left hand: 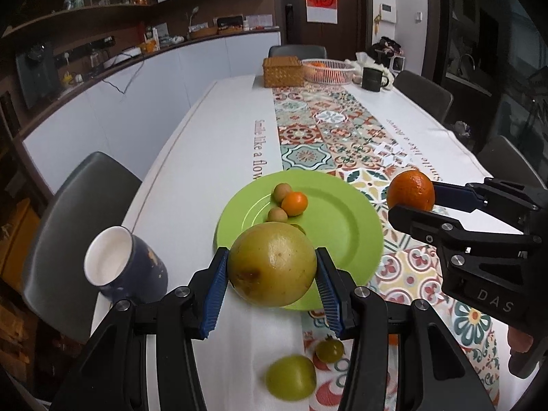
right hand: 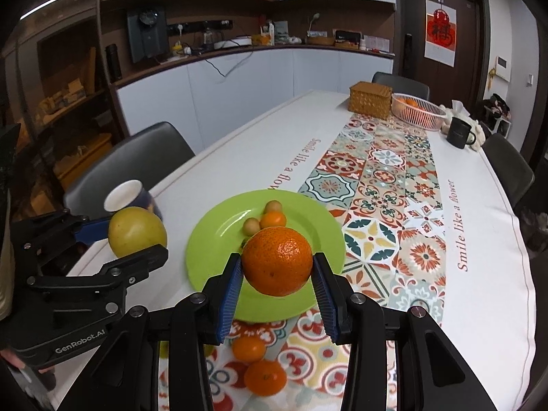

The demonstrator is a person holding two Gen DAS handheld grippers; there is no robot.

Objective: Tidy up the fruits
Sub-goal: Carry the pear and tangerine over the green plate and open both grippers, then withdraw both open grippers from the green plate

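My left gripper (left hand: 272, 267) is shut on a large yellow-green pomelo-like fruit (left hand: 272, 263), held above the near rim of the green plate (left hand: 342, 219). My right gripper (right hand: 276, 267) is shut on a big orange (right hand: 277, 260), also over the plate (right hand: 212, 239). Each gripper shows in the other's view, the right one (left hand: 411, 197) with its orange (left hand: 411, 191), the left one (right hand: 137, 236) with the yellow fruit (right hand: 137, 231). On the plate lie a small orange (left hand: 294, 203) and two little brown fruits (left hand: 282, 191). A green fruit (left hand: 291, 376) and a small green tomato (left hand: 329, 350) lie on the cloth below the left gripper; two mandarins (right hand: 263, 376) lie below the right.
A dark blue mug (left hand: 123, 267) stands left of the plate near the table edge. At the far end are a wicker box (left hand: 282, 72), a white basket of oranges (left hand: 327, 70) and a black mug (left hand: 372, 78). Grey chairs (left hand: 78, 212) ring the table.
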